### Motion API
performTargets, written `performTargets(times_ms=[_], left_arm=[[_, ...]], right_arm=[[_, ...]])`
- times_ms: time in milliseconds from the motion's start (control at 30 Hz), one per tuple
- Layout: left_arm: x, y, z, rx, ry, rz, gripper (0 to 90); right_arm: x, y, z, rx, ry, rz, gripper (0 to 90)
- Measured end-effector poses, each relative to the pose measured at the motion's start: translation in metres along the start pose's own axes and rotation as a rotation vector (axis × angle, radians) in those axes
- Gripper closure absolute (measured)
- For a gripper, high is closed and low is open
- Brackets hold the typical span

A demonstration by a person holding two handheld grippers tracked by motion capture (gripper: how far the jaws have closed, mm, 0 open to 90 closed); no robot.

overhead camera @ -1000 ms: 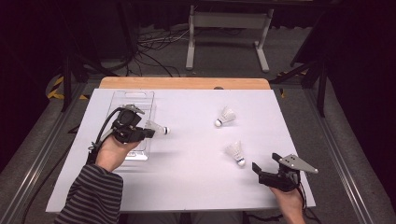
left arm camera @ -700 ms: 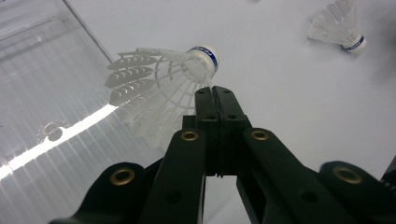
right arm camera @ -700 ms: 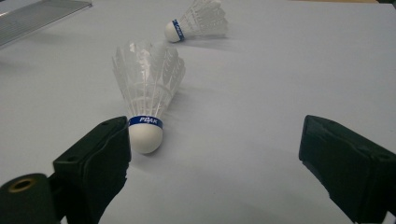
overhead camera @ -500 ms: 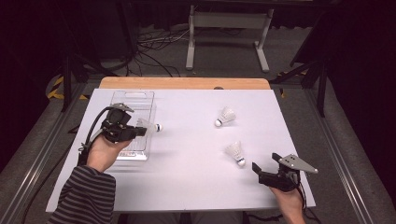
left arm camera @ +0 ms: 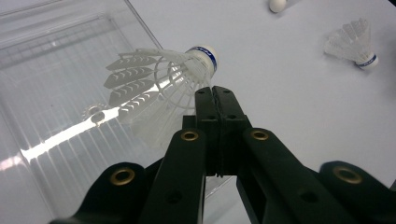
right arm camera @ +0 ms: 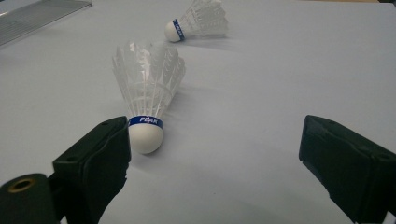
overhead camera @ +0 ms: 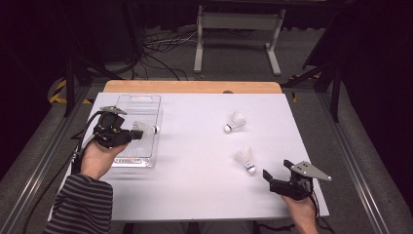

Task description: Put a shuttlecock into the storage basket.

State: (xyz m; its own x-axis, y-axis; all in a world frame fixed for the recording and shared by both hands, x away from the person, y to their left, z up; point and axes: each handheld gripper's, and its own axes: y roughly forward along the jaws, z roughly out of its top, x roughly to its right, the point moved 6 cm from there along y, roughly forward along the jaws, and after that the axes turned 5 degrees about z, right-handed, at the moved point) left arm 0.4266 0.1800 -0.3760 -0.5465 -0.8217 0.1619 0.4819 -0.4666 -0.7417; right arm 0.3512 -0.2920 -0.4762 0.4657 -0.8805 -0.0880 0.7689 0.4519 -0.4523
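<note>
Up at the left of the high view, the left gripper hangs over a clear plastic tray, borne by a left hand whose striped sleeve comes in from the bottom edge. Its jaws lie about level and point across the desk toward the right. They are clenched on the edge of the skirt of a white shuttlecock; in the left gripper view the 2 black jaws meet with no gap and the plastic feathers fan out just beyond and to the left of their tips, the cork with its blue band at the far end. The tray's ribbed floor lies beneath and to the left of the jaws.

Low at the right, the right gripper sits near the desk's front edge in the right hand, jaws released and spread wide, pointing up and left. A 2nd shuttlecock lies on the desk, its cork just beside the left jaw, not pressed by either. A 3rd shuttlecock lies farther out, well beyond the jaws.
</note>
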Motion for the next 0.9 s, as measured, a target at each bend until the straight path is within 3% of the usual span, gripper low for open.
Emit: performTargets(times_ms=[300, 900], left_arm=[[-0.014, -0.004, -0.003, 0.012, -0.038, 0.027, 90.0], [-0.039, 0.007, -0.001, -0.004, -0.095, 0.090, 90.0]], right_arm=[[0.000, 0.000, 0.000, -0.001, 0.001, -0.002, 9.9], [0.000, -0.001, 0.000, 0.003, 0.000, -0.002, 9.9]])
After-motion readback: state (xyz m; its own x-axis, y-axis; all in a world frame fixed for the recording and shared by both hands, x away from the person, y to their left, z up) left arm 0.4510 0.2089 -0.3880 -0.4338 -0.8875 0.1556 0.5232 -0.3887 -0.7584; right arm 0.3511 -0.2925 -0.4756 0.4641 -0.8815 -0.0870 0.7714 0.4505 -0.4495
